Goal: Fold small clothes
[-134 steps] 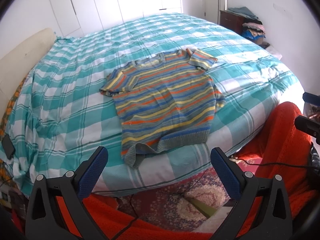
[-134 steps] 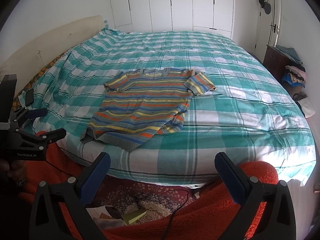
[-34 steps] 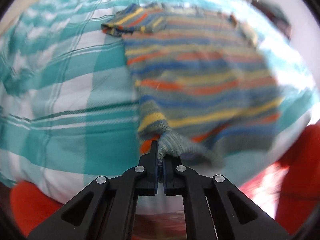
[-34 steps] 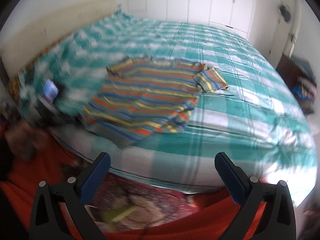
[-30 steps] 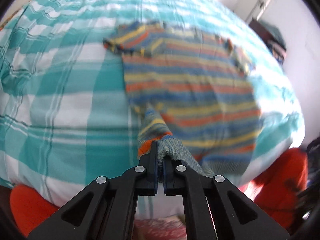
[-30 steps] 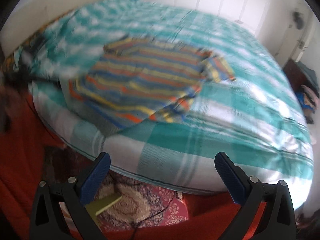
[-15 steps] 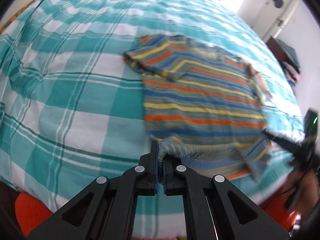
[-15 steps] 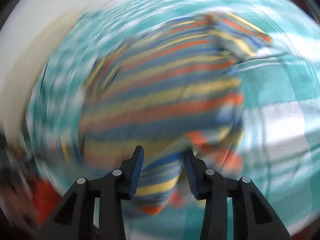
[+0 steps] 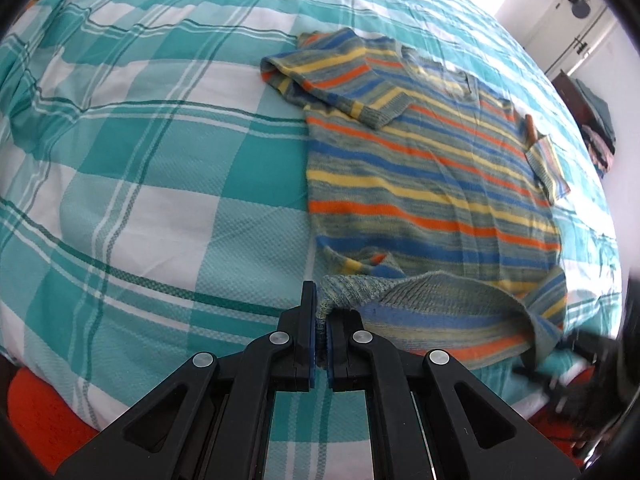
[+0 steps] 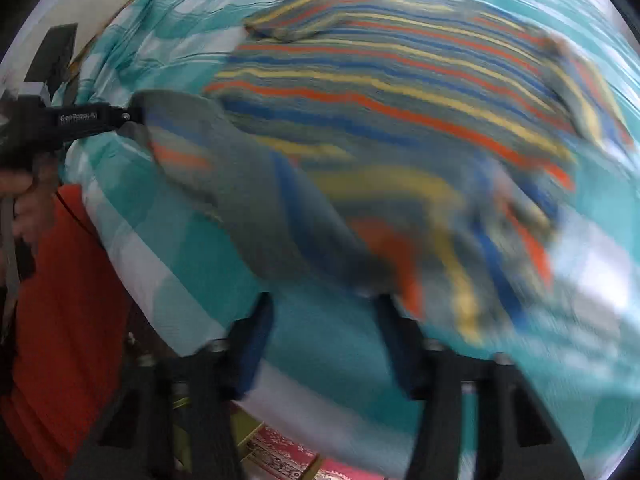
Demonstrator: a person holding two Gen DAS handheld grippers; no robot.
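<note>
A striped knit sweater in blue, orange, yellow and grey lies face up on the checked teal bed cover. My left gripper is shut on the lower left corner of its hem, which is lifted and bunched. The right wrist view is blurred; there the sweater fills the upper half. My right gripper hovers at the other hem corner, jaws partly apart and opening. The hem edge sits just past its fingertips, and bed cover shows between them. The left gripper shows at left, pinching the hem.
An orange blanket hangs below the bed's near edge, with a patterned rug on the floor. A hand holds the left gripper's handle. A dark dresser with stacked clothes stands at the far right by a white door.
My right gripper came down from well off the bed to the sweater's hem, and its jaws narrowed from wide. My left gripper kept its pinch and moved the hem corner down onto the bed.
</note>
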